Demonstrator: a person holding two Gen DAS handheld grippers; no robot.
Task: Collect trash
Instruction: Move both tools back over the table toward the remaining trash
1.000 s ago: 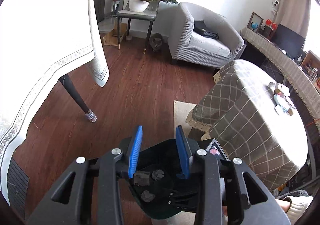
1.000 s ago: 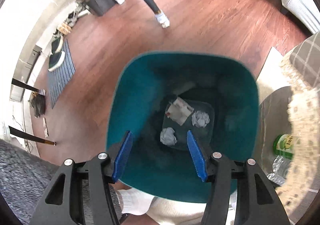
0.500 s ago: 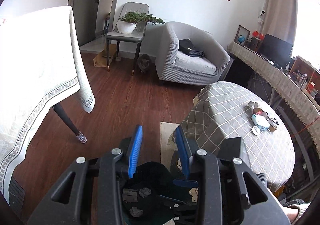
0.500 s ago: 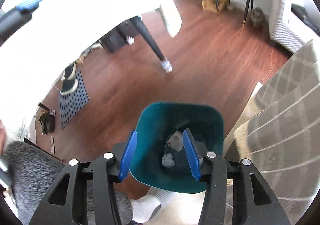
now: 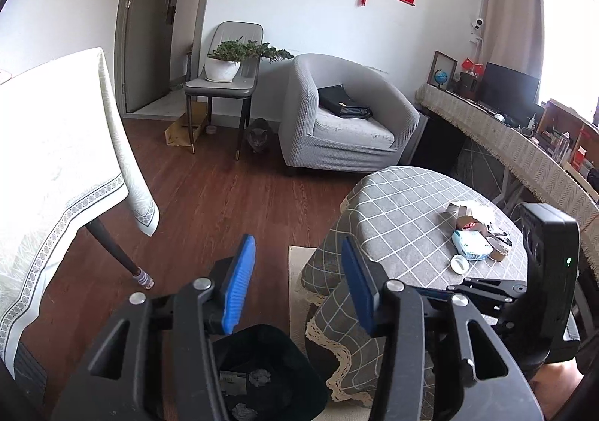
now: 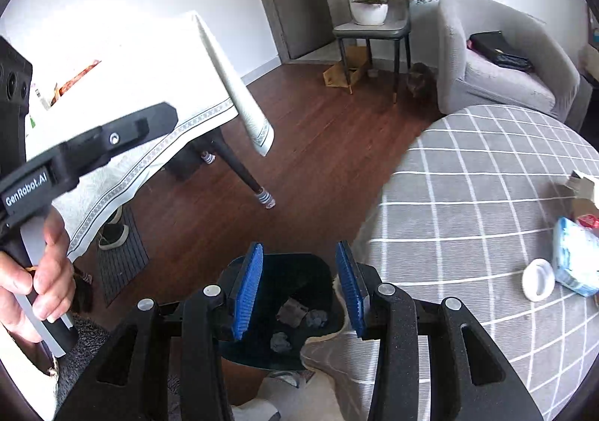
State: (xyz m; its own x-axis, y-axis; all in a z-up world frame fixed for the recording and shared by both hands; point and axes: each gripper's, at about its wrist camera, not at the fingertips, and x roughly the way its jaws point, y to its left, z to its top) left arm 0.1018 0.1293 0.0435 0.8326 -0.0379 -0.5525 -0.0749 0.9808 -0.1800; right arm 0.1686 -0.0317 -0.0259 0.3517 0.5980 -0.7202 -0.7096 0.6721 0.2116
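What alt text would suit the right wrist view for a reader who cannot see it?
The right claw, nothing between its blue pads, hangs above a teal bin holding crumpled paper. A checked round table with scattered litter lies to the right; a hand grips the other tool at left.

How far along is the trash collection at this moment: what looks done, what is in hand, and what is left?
Done: crumpled paper wads already lie in the teal bin on the floor. In hand: nothing; the left gripper is opening and the right gripper is closing, each with nothing between its fingers. Left: litter lies on the checked round table, including a blue-and-white packet and a white lid.
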